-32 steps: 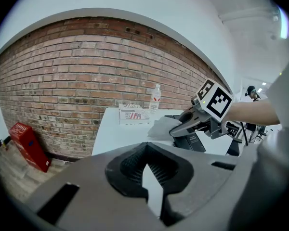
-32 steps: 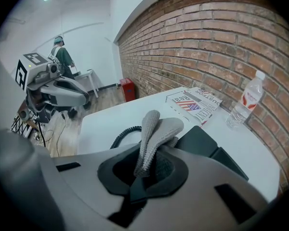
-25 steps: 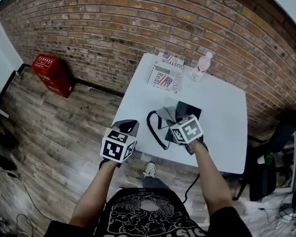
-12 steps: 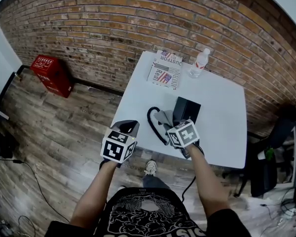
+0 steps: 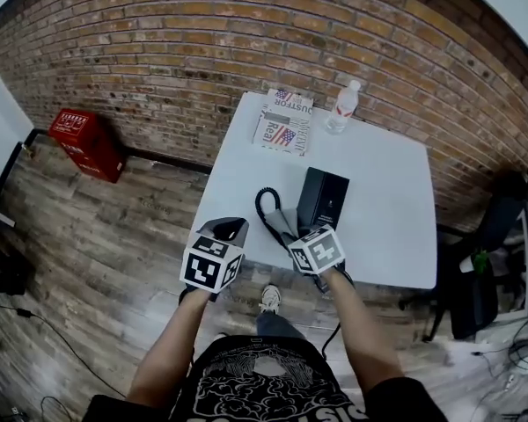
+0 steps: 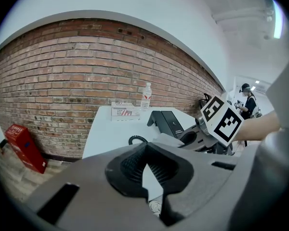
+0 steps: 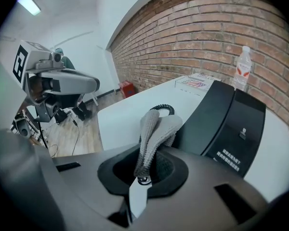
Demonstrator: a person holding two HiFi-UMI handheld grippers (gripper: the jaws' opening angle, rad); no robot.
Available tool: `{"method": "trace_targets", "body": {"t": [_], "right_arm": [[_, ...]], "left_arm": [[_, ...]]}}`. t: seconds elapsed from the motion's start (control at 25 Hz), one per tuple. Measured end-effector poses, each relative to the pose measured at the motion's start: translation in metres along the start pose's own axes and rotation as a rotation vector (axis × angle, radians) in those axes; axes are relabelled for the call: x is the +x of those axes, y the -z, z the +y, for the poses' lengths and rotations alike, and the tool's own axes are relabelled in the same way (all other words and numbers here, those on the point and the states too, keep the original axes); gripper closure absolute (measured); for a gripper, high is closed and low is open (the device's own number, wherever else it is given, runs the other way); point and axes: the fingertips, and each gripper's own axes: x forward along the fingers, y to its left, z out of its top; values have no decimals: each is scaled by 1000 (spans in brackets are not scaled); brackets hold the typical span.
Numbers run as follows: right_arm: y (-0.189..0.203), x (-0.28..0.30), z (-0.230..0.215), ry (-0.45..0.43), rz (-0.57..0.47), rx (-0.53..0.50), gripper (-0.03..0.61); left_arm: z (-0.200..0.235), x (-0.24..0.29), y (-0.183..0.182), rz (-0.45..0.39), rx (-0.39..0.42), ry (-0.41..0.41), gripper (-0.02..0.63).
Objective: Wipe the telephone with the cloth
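Beside the black telephone (image 5: 323, 199) on the white desk (image 5: 387, 209), the right gripper (image 7: 145, 172) pinches a grey cloth (image 7: 156, 129). Left gripper (image 6: 143, 163) hovers at the desk's near edge, jaws together, empty.

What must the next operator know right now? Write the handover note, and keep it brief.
Left tongs: shut, empty, at the near-left edge of the white table.
Right tongs: shut on the grey cloth, which sticks up beside the black telephone and its coiled cord.
Done: cloth gripped and at the telephone. How much has been wiped cannot be told.
Left: run the cloth over the telephone's surfaces; the left tongs could probably steady it if it slides.
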Motion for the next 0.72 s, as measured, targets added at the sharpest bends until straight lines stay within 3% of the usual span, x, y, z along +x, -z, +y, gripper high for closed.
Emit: {"method": "trace_targets", "body": {"t": [0.28, 0.72], "right_arm": [[-4, -38, -2, 38, -118, 67, 568], [-30, -150, -29, 202, -372, 154, 568]], "left_arm": [[-15, 2, -6, -9, 29, 25, 607], [-34, 3, -32, -54, 77, 71, 607]]}}
